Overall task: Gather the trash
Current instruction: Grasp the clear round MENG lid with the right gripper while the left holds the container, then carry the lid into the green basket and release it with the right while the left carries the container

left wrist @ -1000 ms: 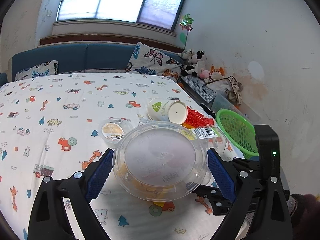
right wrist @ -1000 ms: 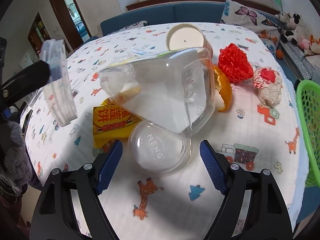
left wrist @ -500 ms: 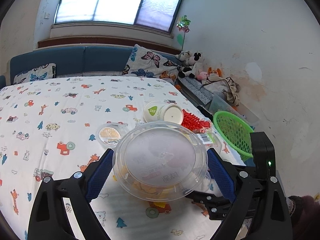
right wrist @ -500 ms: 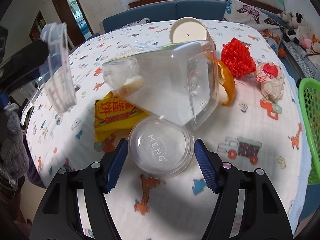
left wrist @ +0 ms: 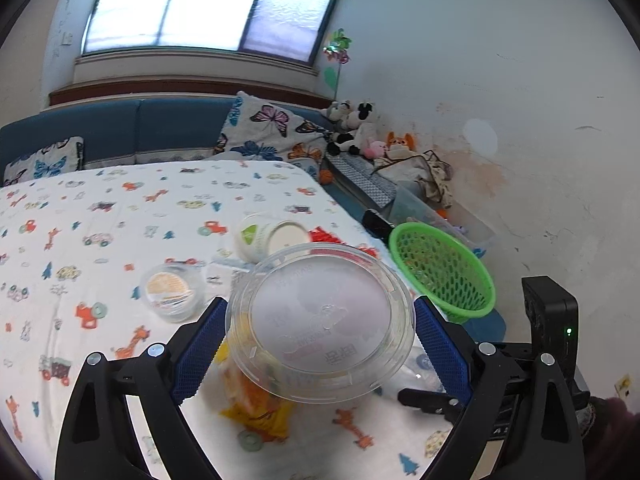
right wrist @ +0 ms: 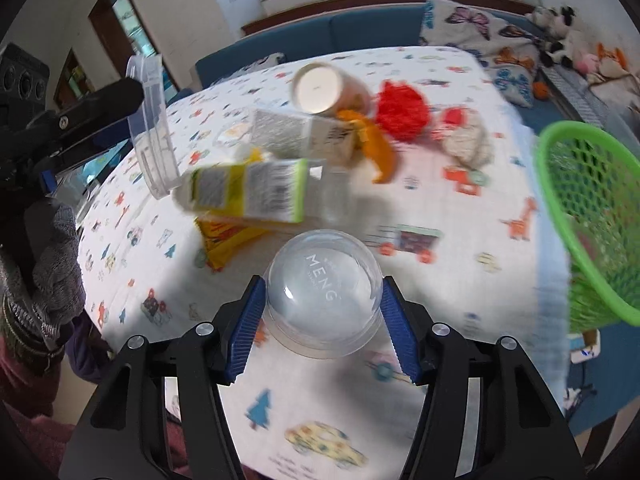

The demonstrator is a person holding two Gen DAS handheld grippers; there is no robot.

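Note:
My left gripper (left wrist: 320, 308) is shut on a clear round plastic tub (left wrist: 320, 320), held tilted above the patterned tablecloth (left wrist: 120, 216). The right wrist view shows that tub (right wrist: 154, 128) edge-on at the left. My right gripper (right wrist: 323, 308) is closing its jaws, and both blue pads touch the sides of a clear dome lid marked MENG (right wrist: 324, 292), just above the cloth. Beyond it lie a labelled clear box (right wrist: 256, 192), a yellow wrapper (right wrist: 224, 236), orange peel (right wrist: 378, 148), a red net (right wrist: 402, 110) and a tipped paper cup (right wrist: 320, 86).
A green mesh basket (right wrist: 588, 208) sits at the table's right edge, also in the left wrist view as a green basket (left wrist: 440, 272). A small lidded cup (left wrist: 172, 292) stands on the cloth. A crumpled white-and-red wad (right wrist: 468, 136) lies near the net. Sofa and cushions are behind.
The right jaws have closed in on the dome lid and carried it toward the viewer and the basket side. The clear box has tipped over. The left gripper kept its tub and drifted rightward.

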